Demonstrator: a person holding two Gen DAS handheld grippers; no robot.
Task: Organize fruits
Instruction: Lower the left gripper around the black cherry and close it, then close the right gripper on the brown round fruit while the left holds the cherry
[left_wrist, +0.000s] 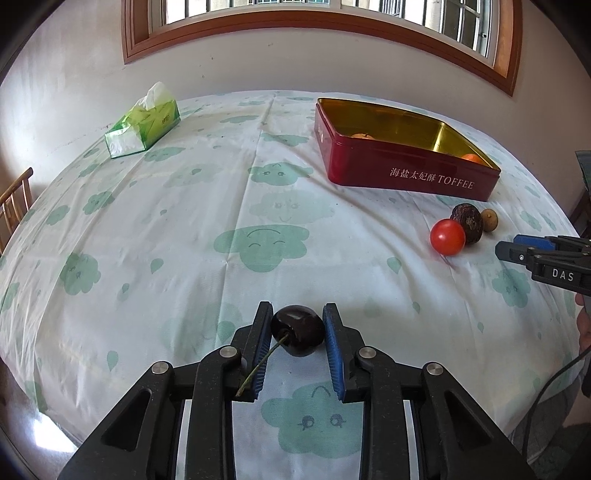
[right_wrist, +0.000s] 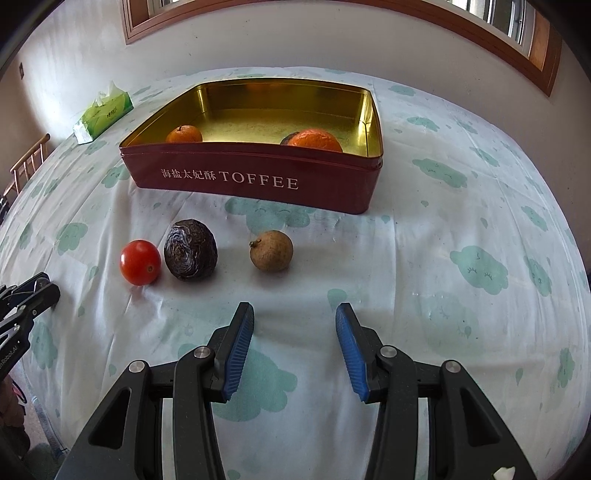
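My left gripper (left_wrist: 297, 334) is shut on a dark cherry (left_wrist: 298, 334); its blue pads press both sides and the stem trails back past the left pad. A red toffee tin (right_wrist: 255, 177) with a gold inside holds two oranges (right_wrist: 184, 133) (right_wrist: 314, 140) and a dark fruit hidden behind the bigger one. In front of the tin lie a red tomato (right_wrist: 140, 262), a wrinkled purple passion fruit (right_wrist: 190, 254) and a brown longan (right_wrist: 271, 251). My right gripper (right_wrist: 294, 343) stands open over bare cloth, nearer than the longan. It shows as well at the right edge of the left wrist view.
A white tablecloth (left_wrist: 184, 229) with green cloud prints covers the table. A green tissue pack (left_wrist: 142, 123) lies at the far left by the wall. A wooden chair (left_wrist: 14, 201) stands beyond the left edge. A window runs along the far wall.
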